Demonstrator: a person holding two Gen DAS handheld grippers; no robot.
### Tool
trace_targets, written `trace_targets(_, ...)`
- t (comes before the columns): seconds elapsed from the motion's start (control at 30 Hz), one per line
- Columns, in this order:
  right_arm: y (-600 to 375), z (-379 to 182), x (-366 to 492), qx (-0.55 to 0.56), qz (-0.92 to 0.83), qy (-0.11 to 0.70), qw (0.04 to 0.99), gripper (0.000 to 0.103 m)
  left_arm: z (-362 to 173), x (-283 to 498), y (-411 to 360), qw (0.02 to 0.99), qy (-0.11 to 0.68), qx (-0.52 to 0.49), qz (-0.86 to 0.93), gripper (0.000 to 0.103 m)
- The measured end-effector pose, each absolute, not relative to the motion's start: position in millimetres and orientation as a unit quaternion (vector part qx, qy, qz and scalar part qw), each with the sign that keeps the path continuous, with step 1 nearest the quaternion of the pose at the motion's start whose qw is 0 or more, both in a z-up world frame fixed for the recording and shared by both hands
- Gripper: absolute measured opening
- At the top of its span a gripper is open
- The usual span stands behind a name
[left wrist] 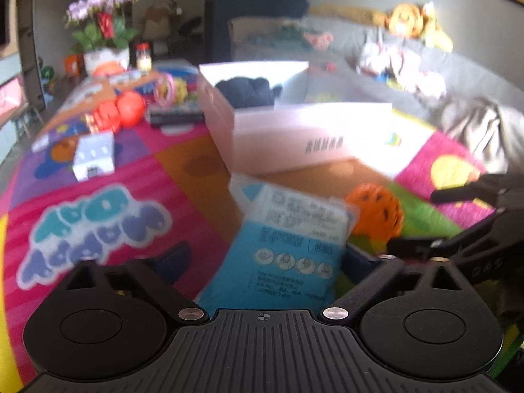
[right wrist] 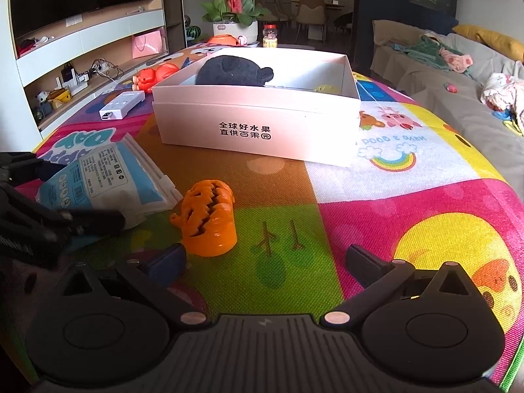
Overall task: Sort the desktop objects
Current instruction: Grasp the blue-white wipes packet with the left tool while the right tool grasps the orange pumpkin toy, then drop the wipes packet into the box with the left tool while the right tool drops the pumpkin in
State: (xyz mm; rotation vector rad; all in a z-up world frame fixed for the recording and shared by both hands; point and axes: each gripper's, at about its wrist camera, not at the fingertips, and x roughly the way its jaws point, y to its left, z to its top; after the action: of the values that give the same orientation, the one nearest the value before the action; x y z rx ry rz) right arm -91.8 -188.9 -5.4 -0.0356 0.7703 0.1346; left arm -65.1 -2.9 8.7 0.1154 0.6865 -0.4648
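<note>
The left tool gripped a blue packet above the tabletop. The right tool stood open near an orange pumpkin, before the box.

Daylight fills both views, bright and soft. The left wrist view is smeared by motion blur: the blue-and-white plastic packet just ahead of the left gripper has unreadable print, and the white cardboard box beyond it is blown out to glare along its top edge and near wall. The right wrist view is sharp; the box lettering reads clearly, with a pale sheen on its front. Fisheye bending curves the colourful patterned mat and darkens the corners.
</note>
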Motion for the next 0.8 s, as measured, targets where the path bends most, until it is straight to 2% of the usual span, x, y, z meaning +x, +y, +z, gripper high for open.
trace_targets(0.03,-188,-6,-92,-0.018,0.065,0.375,0.924,0.103,12,-68,-4,0.917,0.326,0.063,-0.223,0.080)
trace_targets(0.13,-186,-5,-92,-0.024,0.070,0.373,0.925,0.103,11,-71,-16,0.916,0.318,0.097,-0.225,0.079)
trace_targets(0.17,-185,-4,-93,-0.029,0.074,0.370,0.926,0.102,9,-71,-20,0.914,0.320,0.110,-0.224,0.068)
trace_targets(0.2,-182,-3,-95,-0.038,0.078,0.364,0.927,0.101,7,-71,-23,0.914,0.319,0.120,-0.221,0.063)
trace_targets(0.27,-174,1,-96,-0.065,0.091,0.355,0.928,0.087,9,-72,-21,0.914,0.318,0.119,-0.222,0.062)
trace_targets(0.33,-169,7,-93,-0.072,0.111,0.354,0.926,0.082,14,-74,-15,0.915,0.316,0.112,-0.224,0.062)
trace_targets(0.43,-163,11,-84,-0.066,0.127,0.351,0.925,0.081,19,-79,-8,0.917,0.313,0.111,-0.221,0.062)
trace_targets(0.5,-160,10,-78,-0.060,0.133,0.355,0.923,0.077,18,-82,-5,0.915,0.318,0.111,-0.221,0.062)
trace_targets(0.53,-158,9,-74,-0.056,0.137,0.362,0.920,0.069,16,-83,-4,0.914,0.322,0.112,-0.220,0.062)
trace_targets(0.57,-158,7,-70,-0.052,0.139,0.373,0.916,0.056,14,-83,-4,0.913,0.327,0.113,-0.219,0.062)
trace_targets(0.6,-158,7,-69,-0.048,0.138,0.377,0.915,0.056,11,-83,-3,0.911,0.332,0.113,-0.216,0.062)
trace_targets(0.67,-160,10,-71,-0.043,0.142,0.383,0.912,0.041,9,-86,-3,0.910,0.335,0.113,-0.215,0.063)
trace_targets(0.73,-164,14,-75,-0.036,0.143,0.390,0.909,0.036,10,-90,-4,0.910,0.334,0.114,-0.220,0.062)
trace_targets(0.8,-172,21,-83,-0.022,0.148,0.395,0.906,0.035,13,-96,-6,0.910,0.329,0.113,-0.226,0.062)
